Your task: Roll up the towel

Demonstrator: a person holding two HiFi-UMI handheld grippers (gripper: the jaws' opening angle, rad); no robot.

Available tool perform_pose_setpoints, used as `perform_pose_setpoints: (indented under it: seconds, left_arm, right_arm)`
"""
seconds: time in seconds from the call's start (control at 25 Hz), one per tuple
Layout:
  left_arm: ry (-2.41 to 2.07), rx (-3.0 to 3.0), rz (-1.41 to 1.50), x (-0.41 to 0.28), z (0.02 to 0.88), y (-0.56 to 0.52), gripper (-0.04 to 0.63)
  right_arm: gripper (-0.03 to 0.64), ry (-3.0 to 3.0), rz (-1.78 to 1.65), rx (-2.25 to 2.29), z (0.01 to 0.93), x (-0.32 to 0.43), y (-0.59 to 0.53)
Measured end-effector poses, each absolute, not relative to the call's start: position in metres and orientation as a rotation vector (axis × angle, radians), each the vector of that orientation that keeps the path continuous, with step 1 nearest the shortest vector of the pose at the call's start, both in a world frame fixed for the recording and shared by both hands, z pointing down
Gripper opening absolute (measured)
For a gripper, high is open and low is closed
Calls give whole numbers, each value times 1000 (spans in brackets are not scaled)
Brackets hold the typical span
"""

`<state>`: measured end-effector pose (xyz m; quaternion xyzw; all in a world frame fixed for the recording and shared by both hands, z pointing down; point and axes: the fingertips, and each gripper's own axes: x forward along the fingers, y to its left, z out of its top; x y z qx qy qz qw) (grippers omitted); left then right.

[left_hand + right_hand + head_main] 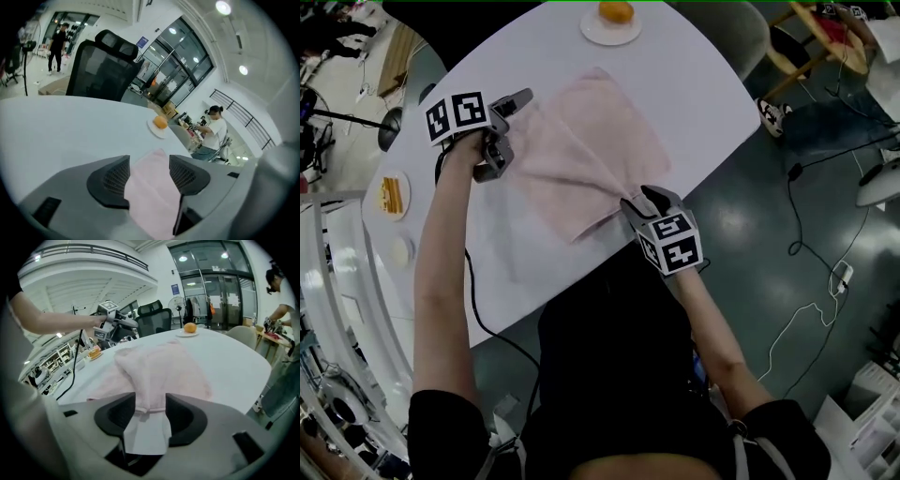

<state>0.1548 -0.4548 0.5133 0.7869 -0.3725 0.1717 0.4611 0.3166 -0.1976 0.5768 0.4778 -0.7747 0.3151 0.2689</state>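
A pale pink towel [586, 150] lies spread on the white table [694, 75], with a raised fold running from its middle toward the near right corner. My left gripper [514, 131] is at the towel's left edge. Its jaws stand wide apart, and the towel [152, 197] lies between them without being pressed. My right gripper [639, 202] is at the near right corner. The hem of the towel [159, 366] lies in the gap between its parted jaws, and the pads do not clamp it. The left gripper [112, 326] also shows in the right gripper view.
An orange on a white plate [616, 12] sits at the table's far edge. At the left edge are a plate of food [391, 194] and a small white dish [401, 251]. A black cable [478, 300] trails off the near edge. Chairs stand around, and a person [215, 126] stands beyond.
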Motion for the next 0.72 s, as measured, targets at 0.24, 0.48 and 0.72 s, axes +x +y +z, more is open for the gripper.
perform_pose_setpoints:
  seconds: [0.24, 0.48, 0.72]
  left_arm:
    - [-947, 1949, 405, 113, 488, -447, 275]
    - [-953, 1957, 436, 67, 487, -417, 275]
    - [-935, 1969, 539, 29, 509, -388, 275]
  right_arm:
    - [213, -2089, 784, 1341, 552, 295, -187]
    - [213, -2109, 700, 1303, 532, 256, -161]
    - [213, -2107, 681, 1286, 529, 217, -139]
